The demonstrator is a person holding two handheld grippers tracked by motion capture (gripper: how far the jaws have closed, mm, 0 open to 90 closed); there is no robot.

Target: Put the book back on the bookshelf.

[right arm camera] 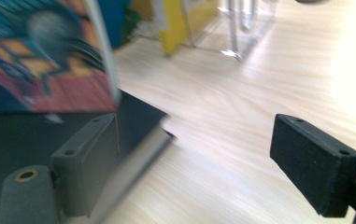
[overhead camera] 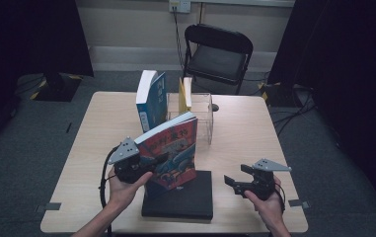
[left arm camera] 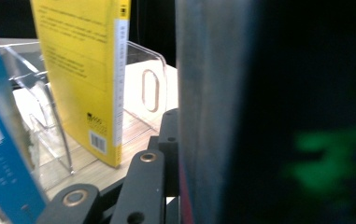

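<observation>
Red book: the red book (overhead camera: 171, 150) stands tilted over the near middle of the table (overhead camera: 244, 133), its lower edge resting on the black book (overhead camera: 185, 197); its white page edge runs along the top, sloping up toward 1 o'clock.
Left gripper: the left gripper (overhead camera: 152, 162) is clamped on the red book's left side, jaws pressed together on the cover, hand underneath at 8 o'clock of the book.
Black book: lies flat at the near edge of the table, its right edge well apart from the right gripper.
Right gripper: the right gripper (overhead camera: 231, 181) sits at 3 o'clock of the black book, low above the table, jaws spread wide with nothing between them; in the right gripper view the left jaw sits at the black book's corner (right arm camera: 133, 116).
Open room: bare wood lies between the right jaws and on toward 12 o'clock as far as the clear rack (overhead camera: 203, 118); the right half of the table is free to its edge.
Clear rack: stands at 12 o'clock of the red book, just behind it, with the yellow book (overhead camera: 185, 93) upright in it.
Blue book: the blue book (overhead camera: 151, 101) stands upright at 11 o'clock of the red book, just beside the rack's left wall.
Beyond: a black folding chair (overhead camera: 217, 52) stands past the far edge of the table.
</observation>
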